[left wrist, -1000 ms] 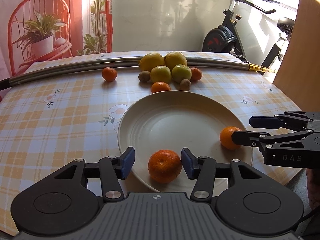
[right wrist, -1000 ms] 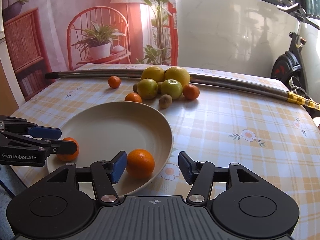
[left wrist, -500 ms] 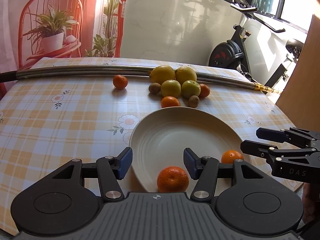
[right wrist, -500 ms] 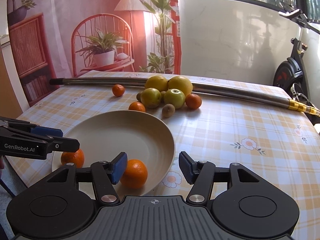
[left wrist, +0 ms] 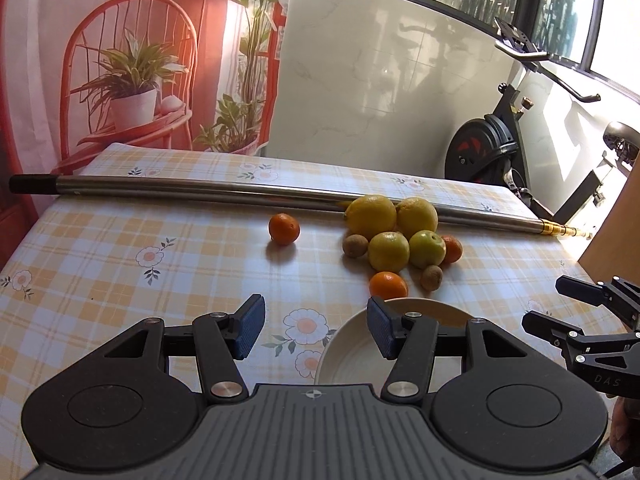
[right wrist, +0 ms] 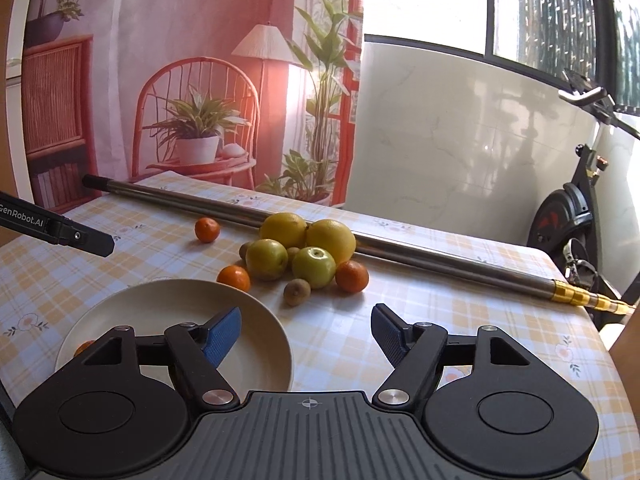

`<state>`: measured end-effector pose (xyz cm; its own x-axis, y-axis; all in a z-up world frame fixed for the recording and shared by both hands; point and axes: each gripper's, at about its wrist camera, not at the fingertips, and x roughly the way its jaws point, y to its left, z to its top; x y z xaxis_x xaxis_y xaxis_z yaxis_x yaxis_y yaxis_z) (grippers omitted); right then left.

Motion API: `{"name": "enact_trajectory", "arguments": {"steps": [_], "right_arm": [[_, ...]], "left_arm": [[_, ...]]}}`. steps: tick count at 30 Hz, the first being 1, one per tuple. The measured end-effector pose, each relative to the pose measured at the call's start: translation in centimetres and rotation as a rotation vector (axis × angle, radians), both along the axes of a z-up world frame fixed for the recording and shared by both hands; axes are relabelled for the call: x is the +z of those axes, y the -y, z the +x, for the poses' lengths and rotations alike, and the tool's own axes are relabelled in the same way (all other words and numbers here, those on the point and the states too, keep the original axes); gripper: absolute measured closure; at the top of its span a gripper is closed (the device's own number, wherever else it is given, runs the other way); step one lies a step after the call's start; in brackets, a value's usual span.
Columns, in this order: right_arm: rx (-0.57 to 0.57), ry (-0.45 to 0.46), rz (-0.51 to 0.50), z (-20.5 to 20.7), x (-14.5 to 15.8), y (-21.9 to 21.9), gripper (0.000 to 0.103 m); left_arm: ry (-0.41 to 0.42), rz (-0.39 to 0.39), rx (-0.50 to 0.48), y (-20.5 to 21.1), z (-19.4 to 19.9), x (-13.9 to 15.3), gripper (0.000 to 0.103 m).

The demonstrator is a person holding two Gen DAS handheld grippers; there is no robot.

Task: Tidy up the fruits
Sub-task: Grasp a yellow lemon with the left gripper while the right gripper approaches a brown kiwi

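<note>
Left wrist view has lifted since a second ago: the bench (left wrist: 100,248) fills more of the frame and the plate (left wrist: 348,356), once spread wide, is now a sliver behind the left tool (left wrist: 316,326), whose fingers stand apart with nothing between them. The mandarin that sat between those fingers is hidden now. Right tool (right wrist: 306,330) – its jaws opening, nothing between them – hovers over the plate's (right wrist: 160,300) right rim; its orange has dropped behind the tool body. One mandarin (right wrist: 84,347) peeks out at the plate's left edge – mostly hidden. Remaining fruit pile (right wrist: 300,252) lies unmoved against the metal pole (right wrist: 440,260).
</note>
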<state>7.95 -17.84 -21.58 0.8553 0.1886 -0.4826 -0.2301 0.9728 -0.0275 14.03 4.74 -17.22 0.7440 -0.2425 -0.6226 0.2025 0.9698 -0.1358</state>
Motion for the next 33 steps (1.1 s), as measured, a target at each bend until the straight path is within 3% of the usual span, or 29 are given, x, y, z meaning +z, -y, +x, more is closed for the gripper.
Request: {"name": "enact_trajectory", "arguments": {"steps": [9, 16, 21, 25, 33], "right_arm": [[-0.057, -0.047, 0.056, 4.2, -0.7, 2.2, 0.034], [-0.102, -0.005, 0.052, 7.2, -1.5, 3.7, 0.034], [-0.102, 0.029, 0.121, 9.1, -2.3, 5.3, 0.034], [-0.118, 0.047, 0.092, 10.9, -3.8, 5.6, 0.034], [-0.123, -0.006, 0.149, 12.7, -6.0, 5.8, 0.035]], "left_arm": [[-0.012, -0.014, -0.055, 2.4, 3.4, 0.5, 0.044], [-0.016, -0.035, -0.091, 4.7, 6.2, 0.5, 0.044], [-0.047, -0.046, -0.105, 5.9, 7.9, -0.2, 0.044], [-0.069, -0.045, -0.13, 6.6, 9.0, -1.1, 0.045], [-0.122, -0.072, -0.181, 8.1, 11.0, -2.9, 0.051]]}}
